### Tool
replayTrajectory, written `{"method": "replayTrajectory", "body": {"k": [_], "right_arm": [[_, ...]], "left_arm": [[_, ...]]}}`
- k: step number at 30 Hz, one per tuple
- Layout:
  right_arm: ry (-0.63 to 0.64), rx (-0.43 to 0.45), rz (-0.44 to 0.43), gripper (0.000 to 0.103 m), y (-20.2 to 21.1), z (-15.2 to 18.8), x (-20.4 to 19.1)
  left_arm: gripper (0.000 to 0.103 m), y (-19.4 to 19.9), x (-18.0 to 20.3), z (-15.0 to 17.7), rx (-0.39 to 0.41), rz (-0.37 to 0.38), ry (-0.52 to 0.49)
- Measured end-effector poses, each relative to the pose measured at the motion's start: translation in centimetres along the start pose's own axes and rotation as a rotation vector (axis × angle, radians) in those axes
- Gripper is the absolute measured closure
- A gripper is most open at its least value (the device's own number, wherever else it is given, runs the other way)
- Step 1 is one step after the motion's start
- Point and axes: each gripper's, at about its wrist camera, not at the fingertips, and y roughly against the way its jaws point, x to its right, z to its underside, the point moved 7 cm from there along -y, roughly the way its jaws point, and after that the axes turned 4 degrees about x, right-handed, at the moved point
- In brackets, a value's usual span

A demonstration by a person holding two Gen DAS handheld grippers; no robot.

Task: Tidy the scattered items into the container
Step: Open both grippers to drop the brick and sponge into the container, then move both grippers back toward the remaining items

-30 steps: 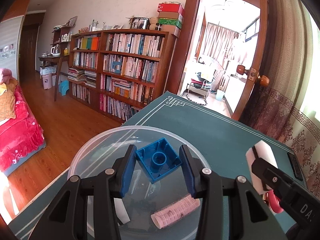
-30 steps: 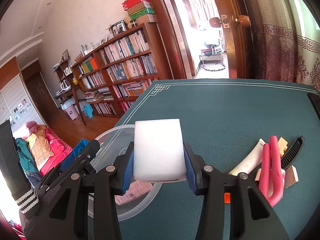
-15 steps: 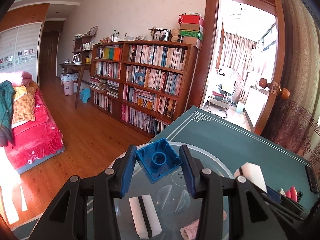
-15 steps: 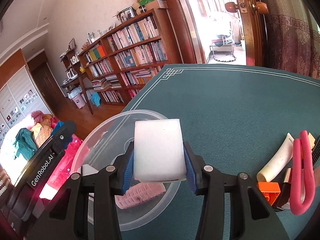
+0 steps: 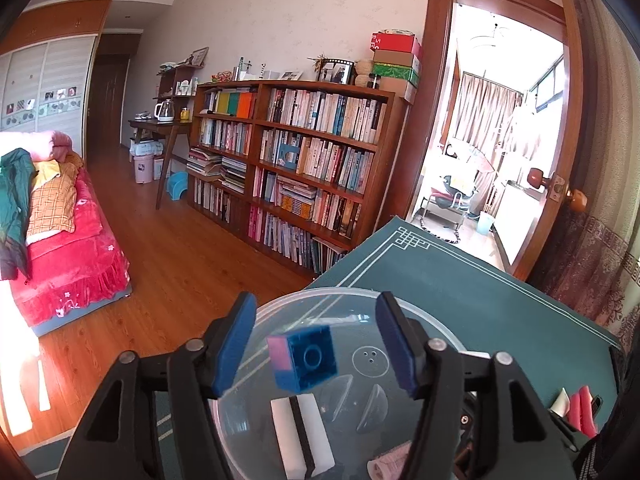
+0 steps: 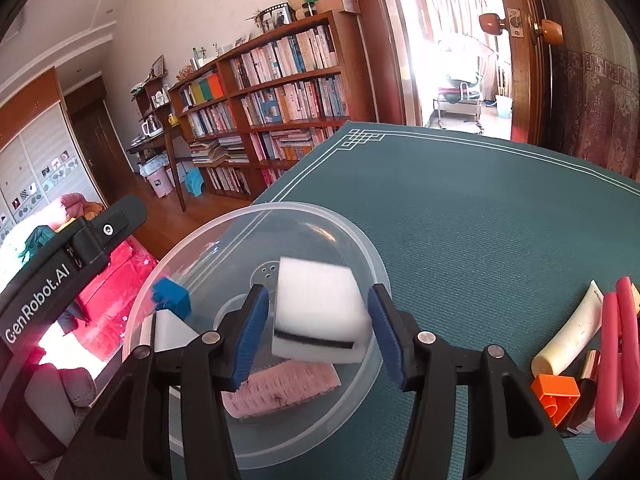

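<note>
Teal tabletop (image 6: 480,216) edged with white key-pattern lines. Clear plastic bowl (image 6: 372,256). Blue block (image 5: 306,358); white sponge (image 6: 320,312) with black stripe; ribbed pink roll (image 6: 280,392). Orange brick (image 6: 554,394), cream tube (image 6: 572,340), magenta loop (image 6: 616,360). Blue-padded black fingers (image 6: 250,336).

Right gripper (image 6: 318,330) spread wide over clear bowl (image 6: 360,240), white sponge (image 6: 320,316) loose between the jaws, touching neither; pink roll (image 6: 280,390) and blue brick (image 6: 172,300) in bowl; orange brick (image 6: 556,394), white tube (image 6: 572,336) at right.
</note>
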Motion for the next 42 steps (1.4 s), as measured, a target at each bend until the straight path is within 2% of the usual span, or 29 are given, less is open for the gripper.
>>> {"method": "replayTrajectory", "body": {"k": [1,6,20,29,42], "right_arm": [[0.001,-0.001,-0.007,0.041,0.0,0.0,-0.1],[0.017,0.006,-0.002,0.041,0.2,0.0,-0.2],[-0.038,0.013,0.029,0.041,0.9,-0.5,1.3],[-0.086,0.03,0.09,0.041,2.0,-1.1,3.6],[-0.173,0.105,0.201,0.041,6.6,-2.9,8.7]], "left_arm": [[0.02,0.2,-0.1,-0.1,0.009,-0.003,0.002],[0.02,0.8,0.1,-0.6,0.041,-0.006,-0.002],[0.018,0.7,1.2,-0.2,0.019,0.042,0.002],[0.013,1.0,2.2,0.2,0.019,0.066,-0.017],[0.012,1.6,3.7,0.5,0.015,0.119,-0.047]]}}
